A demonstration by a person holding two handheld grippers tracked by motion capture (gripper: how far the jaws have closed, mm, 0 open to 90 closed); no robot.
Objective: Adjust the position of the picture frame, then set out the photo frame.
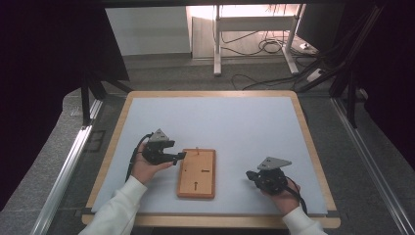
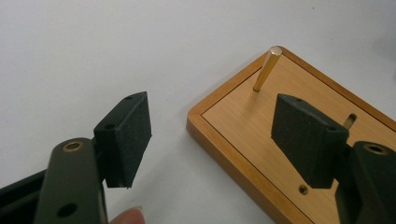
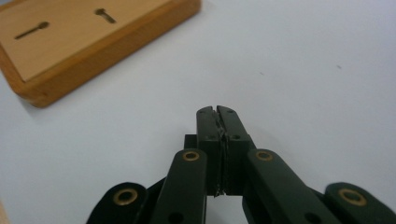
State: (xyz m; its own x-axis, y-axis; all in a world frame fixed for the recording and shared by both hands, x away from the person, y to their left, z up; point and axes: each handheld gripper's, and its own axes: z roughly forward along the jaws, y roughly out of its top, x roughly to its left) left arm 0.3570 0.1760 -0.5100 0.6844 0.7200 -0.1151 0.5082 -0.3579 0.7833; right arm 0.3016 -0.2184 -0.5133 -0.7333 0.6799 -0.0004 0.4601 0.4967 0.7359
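Two tools, left tool (image 2: pixel 212 140) open beside wooden board (image 2: pixel 261 135), right tool (image 3: pixel 217 112) closed

Left gripper (image 1: pixel 182 155) touches wooden board (image 1: pixel 196 174); right gripper (image 1: pixel 250 174) apart.

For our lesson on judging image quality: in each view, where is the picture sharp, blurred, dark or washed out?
High view: table mat evenly lit, the surroundings fall into deep shadow, and the far wall glares. Left gripper view: brass pin and wooden board sharp, near jaw arms soft. Right gripper view: right gripper crisp, its nearest joints blurred, the board's keyhole slots slightly soft.
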